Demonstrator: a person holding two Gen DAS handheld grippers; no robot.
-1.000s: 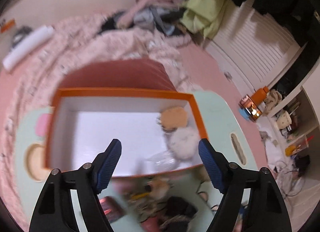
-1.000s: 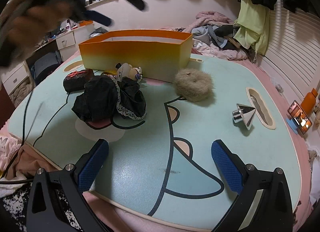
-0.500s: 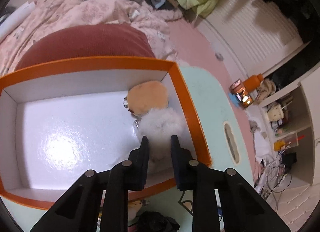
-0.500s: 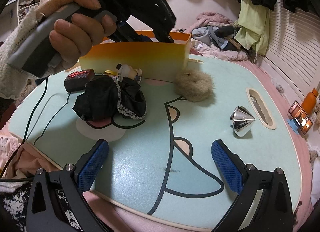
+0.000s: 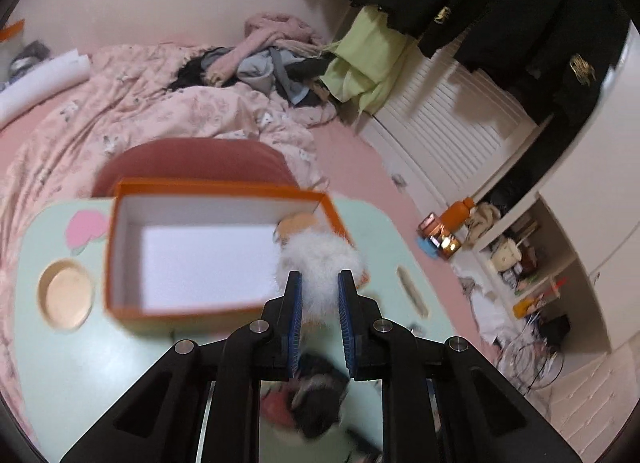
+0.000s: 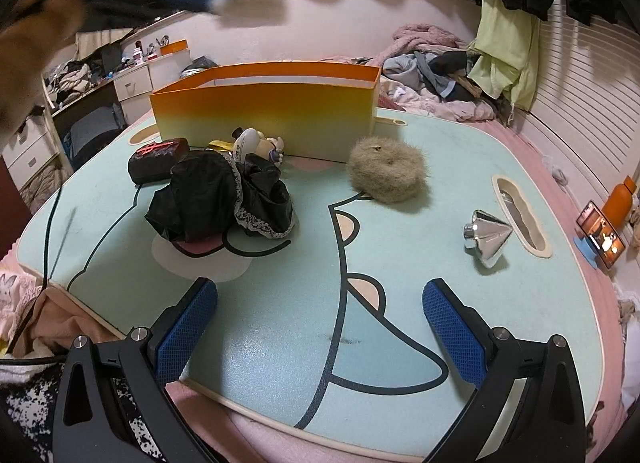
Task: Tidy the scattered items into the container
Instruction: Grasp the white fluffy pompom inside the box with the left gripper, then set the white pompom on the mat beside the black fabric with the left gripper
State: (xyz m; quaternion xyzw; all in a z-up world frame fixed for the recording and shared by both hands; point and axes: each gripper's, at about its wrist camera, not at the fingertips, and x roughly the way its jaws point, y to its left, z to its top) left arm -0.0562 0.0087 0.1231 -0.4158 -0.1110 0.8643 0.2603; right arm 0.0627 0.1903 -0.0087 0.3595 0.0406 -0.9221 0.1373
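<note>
Jaws of my left gripper (image 5: 319, 295) clamp the white fluffy pom (image 5: 322, 261), held above the orange box's (image 5: 216, 309) right end. Right gripper (image 6: 320, 323) hangs open over the bench (image 6: 400, 363), nothing between its pads. Judgement: the pom belongs in the box, so carry it back over the white floor, lower past the rim, then release; its soft fur may cling to the pads.

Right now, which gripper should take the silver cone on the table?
Right. The right gripper is open and empty, with the silver cone just ahead of its right finger. The left gripper is shut on a white fluffy puff.
</note>
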